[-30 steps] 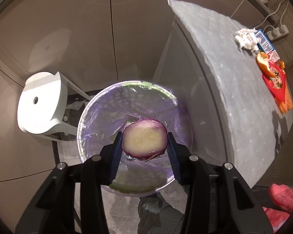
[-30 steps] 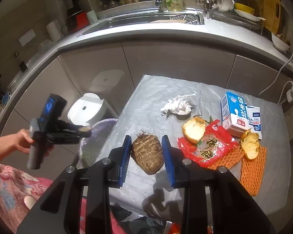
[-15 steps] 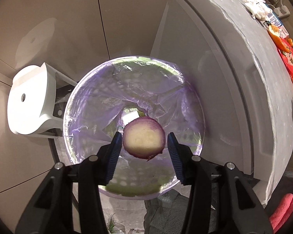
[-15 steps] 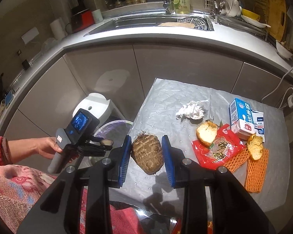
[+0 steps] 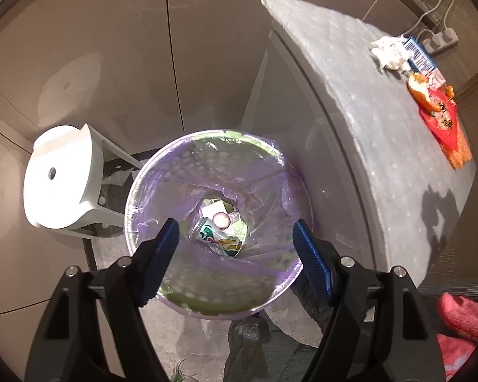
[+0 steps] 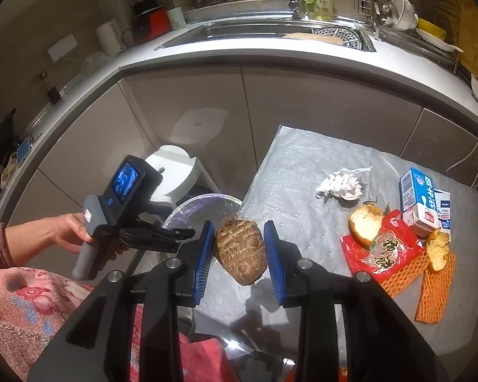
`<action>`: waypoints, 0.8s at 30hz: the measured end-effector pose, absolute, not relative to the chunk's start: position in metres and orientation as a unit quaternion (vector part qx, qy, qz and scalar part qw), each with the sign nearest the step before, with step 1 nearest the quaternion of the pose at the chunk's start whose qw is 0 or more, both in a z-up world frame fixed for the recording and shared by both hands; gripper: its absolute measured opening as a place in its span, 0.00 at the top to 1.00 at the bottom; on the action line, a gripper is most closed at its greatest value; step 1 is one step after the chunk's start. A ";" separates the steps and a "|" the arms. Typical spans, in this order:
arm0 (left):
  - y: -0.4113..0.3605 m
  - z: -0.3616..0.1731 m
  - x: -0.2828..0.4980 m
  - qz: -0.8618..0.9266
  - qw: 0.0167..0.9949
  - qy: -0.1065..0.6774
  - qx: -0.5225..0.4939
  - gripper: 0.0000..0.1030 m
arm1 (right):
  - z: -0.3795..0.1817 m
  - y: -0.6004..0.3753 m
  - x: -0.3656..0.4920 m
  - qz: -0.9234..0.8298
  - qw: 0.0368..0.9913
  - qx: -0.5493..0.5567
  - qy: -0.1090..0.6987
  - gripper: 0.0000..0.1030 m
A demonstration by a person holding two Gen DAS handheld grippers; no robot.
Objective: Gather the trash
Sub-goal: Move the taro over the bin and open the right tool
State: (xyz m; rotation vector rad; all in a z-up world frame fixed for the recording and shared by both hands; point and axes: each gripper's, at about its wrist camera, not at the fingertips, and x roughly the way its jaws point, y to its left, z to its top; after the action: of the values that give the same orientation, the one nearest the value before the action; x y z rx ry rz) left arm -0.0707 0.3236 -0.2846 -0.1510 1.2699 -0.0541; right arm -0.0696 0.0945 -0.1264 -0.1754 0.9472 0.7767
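Over the bin, left wrist view: left gripper (image 5: 234,238) jaws spread wide, empty; onion half (image 5: 221,219) lies on a can (image 5: 216,237) deep inside the bin (image 5: 149,187), beside the worktop (image 5: 366,146) edge.
Right wrist view: right gripper (image 6: 239,254) jaws flank a taro (image 6: 241,251) at the worktop's near-left edge, grip unclear; tissue (image 6: 341,186), carton (image 6: 422,199) and wrapper (image 6: 382,248) lie well apart.

A curved grey surface (image 6: 302,63) with a steel sink (image 6: 271,33) is seen above glossy beige cabinet doors (image 6: 318,108). A white stool (image 5: 63,175) is set against the cabinets, and a dish rack (image 6: 398,6) is loaded at the right.
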 end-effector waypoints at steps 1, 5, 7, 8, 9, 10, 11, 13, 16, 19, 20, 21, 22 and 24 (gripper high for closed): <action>0.325 -0.273 -0.075 -0.020 0.808 0.584 -0.067 0.25 | -0.130 0.100 -0.069 0.369 0.811 -0.084 0.447 0.68; 0.333 -0.220 -0.098 -0.002 0.837 0.544 -0.063 0.17 | -0.157 0.135 -0.065 0.395 0.787 -0.098 0.463 0.68; 0.339 -0.197 -0.110 0.010 0.844 0.531 -0.072 0.13 | -0.174 0.154 -0.062 0.409 0.774 -0.097 0.474 0.69; 0.342 -0.188 -0.116 0.019 0.845 0.529 -0.073 0.11 | -0.184 0.165 -0.060 0.416 0.767 -0.095 0.480 0.69; 0.345 -0.179 -0.121 0.025 0.847 0.526 -0.075 0.11 | -0.192 0.175 -0.058 0.421 0.760 -0.095 0.486 0.69; 0.349 -0.172 -0.125 0.031 0.849 0.522 -0.075 0.11 | -0.199 0.186 -0.056 0.428 0.754 -0.094 0.489 0.69; 0.351 -0.164 -0.130 0.040 0.851 0.519 -0.073 0.10 | -0.206 0.196 -0.055 0.434 0.749 -0.094 0.493 0.69; 0.355 -0.151 -0.138 0.055 0.853 0.515 -0.070 0.08 | -0.219 0.217 -0.053 0.444 0.737 -0.097 0.499 0.69; 0.361 -0.135 -0.151 0.071 0.857 0.505 -0.070 0.07 | -0.239 0.247 -0.053 0.455 0.725 -0.111 0.505 0.69; 0.366 -0.126 -0.160 0.085 0.862 0.494 -0.069 0.07 | -0.262 0.270 -0.052 0.452 0.715 -0.133 0.516 0.69; 0.367 -0.126 -0.162 0.088 0.863 0.492 -0.070 0.07 | -0.268 0.274 -0.052 0.449 0.714 -0.137 0.519 0.69; 0.369 -0.125 -0.164 0.093 0.863 0.492 -0.071 0.07 | -0.272 0.278 -0.051 0.448 0.712 -0.137 0.523 0.69; 0.370 -0.125 -0.166 0.095 0.862 0.492 -0.073 0.07 | -0.273 0.280 -0.050 0.446 0.712 -0.136 0.525 0.69; 0.373 -0.123 -0.168 0.099 0.861 0.493 -0.074 0.07 | -0.269 0.279 -0.049 0.445 0.716 -0.130 0.522 0.69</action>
State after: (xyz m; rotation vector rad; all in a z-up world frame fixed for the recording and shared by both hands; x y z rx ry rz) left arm -0.1684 0.3730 -0.1234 -0.1547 1.0338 0.2083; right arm -0.0492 0.2788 -0.2687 -0.2884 1.1565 0.9850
